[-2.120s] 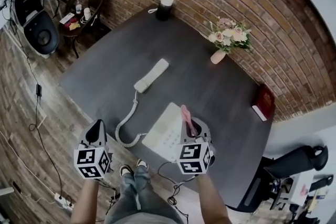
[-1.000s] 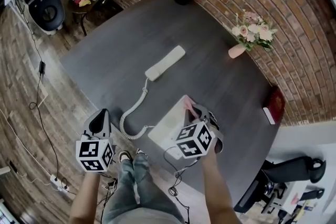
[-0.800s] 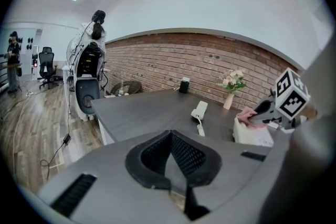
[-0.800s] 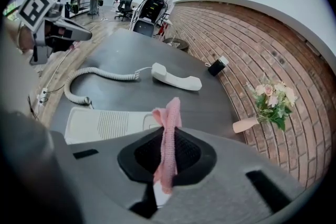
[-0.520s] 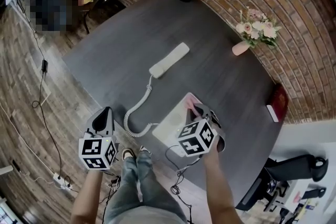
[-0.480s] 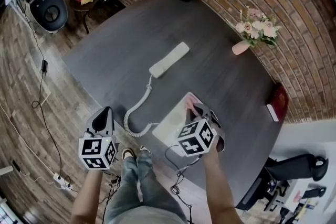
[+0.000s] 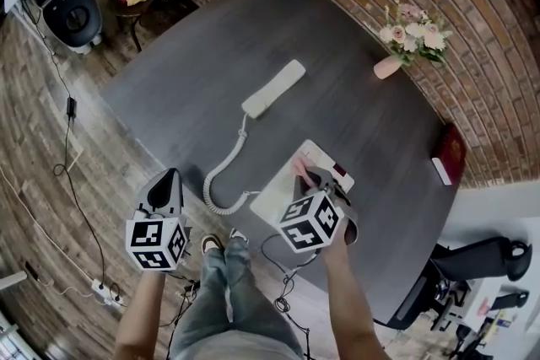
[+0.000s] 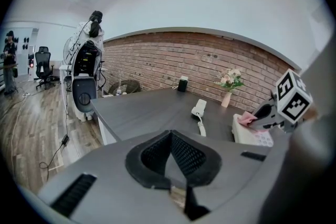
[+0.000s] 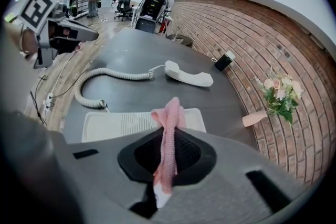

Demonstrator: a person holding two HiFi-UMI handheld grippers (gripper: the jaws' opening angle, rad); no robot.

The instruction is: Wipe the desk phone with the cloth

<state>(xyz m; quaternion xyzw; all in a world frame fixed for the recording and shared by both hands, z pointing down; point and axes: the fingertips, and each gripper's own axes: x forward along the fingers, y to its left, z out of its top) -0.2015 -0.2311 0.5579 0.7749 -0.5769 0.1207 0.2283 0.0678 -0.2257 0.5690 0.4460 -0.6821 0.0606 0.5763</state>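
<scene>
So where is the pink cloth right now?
In the head view, the pink cloth is pinched between the jaws of the right gripper, over the white phone base, right of the coiled cord.

No readable text anywhere.

On the desk (image 7: 194, 72), the phone base (image 7: 274, 191) sits at the near edge, its handset (image 7: 273, 88) beyond it, the vase (image 7: 388, 67) far right.

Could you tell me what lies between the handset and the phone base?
Only the coiled cord, crossing bare desk; the head view shows it.
</scene>
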